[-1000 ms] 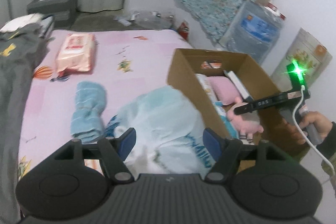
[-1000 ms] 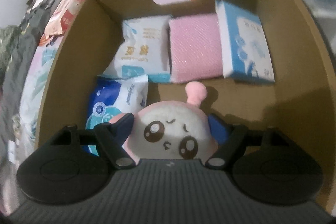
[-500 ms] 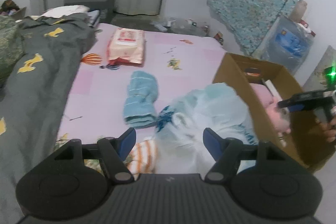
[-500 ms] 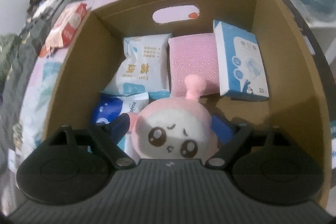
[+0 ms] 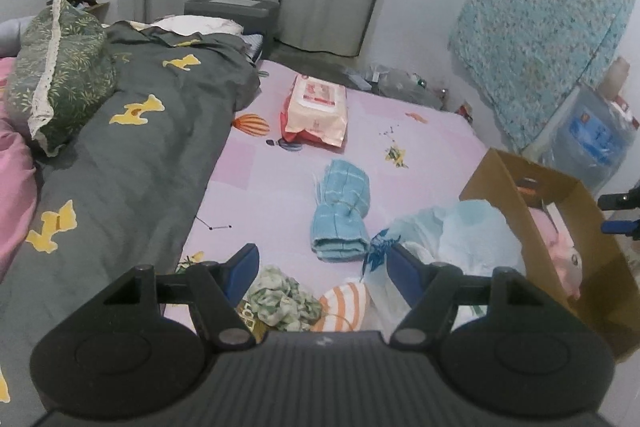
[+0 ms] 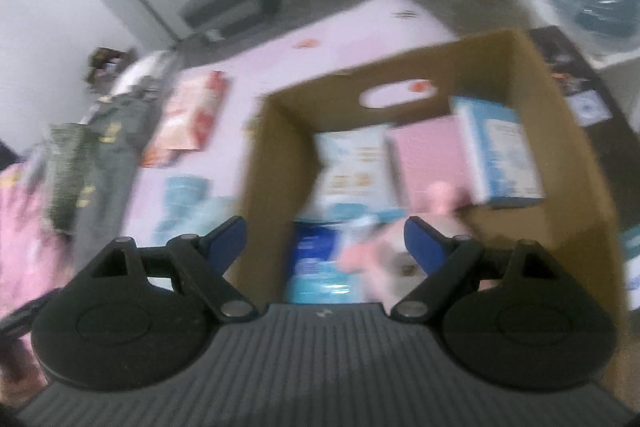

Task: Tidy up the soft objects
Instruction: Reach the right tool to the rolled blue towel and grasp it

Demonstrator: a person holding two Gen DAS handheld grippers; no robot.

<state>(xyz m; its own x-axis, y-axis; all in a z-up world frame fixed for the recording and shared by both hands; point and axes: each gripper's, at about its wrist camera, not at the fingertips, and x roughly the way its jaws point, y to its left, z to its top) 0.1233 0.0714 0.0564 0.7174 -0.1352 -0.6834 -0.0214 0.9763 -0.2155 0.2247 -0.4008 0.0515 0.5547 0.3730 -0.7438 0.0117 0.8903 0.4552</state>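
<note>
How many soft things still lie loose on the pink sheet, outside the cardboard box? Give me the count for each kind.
Wipes pack: 1
Blue towel: 1
Plastic bag: 1
Striped cloth: 1
Green patterned cloth: 1
Total: 5

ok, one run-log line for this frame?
right gripper: open, just released pink plush into cardboard box | left gripper: open, empty | blue towel: on bed
</note>
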